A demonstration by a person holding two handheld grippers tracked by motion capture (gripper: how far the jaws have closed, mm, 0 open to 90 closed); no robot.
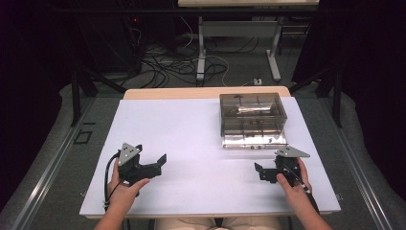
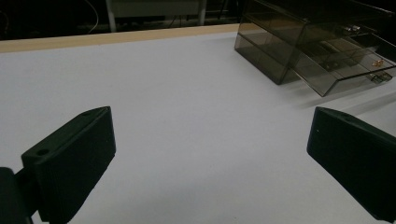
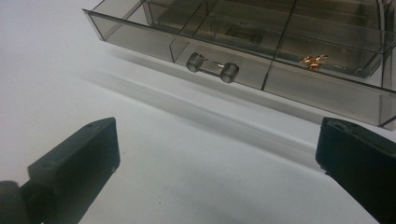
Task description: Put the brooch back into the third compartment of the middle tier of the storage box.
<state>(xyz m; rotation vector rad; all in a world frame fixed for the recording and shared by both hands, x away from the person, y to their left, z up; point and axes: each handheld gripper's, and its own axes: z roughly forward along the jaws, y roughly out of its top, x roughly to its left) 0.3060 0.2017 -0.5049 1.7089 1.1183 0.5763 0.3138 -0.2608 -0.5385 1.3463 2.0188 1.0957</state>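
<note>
A smoky clear drawer box (image 1: 253,111) stands at the back right of the white board (image 1: 191,139). Its bottom drawer (image 1: 253,140) is pulled out toward me. In the right gripper view the drawer front (image 3: 140,42) shows a clear bar handle (image 3: 212,67), and a small gold item (image 3: 314,60) lies in a right-hand compartment. My right gripper (image 1: 261,172) (image 3: 217,163) is open just in front of the drawer, holding nothing. My left gripper (image 1: 152,165) (image 2: 210,158) is open over bare board at the near left, with the box (image 2: 317,42) far off to its right.
The board lies on a wooden table whose far edge (image 1: 206,92) shows behind it. Beyond are table legs and cables on the floor (image 1: 182,67). Dark curtains flank both sides. Bare board spans the middle between the grippers.
</note>
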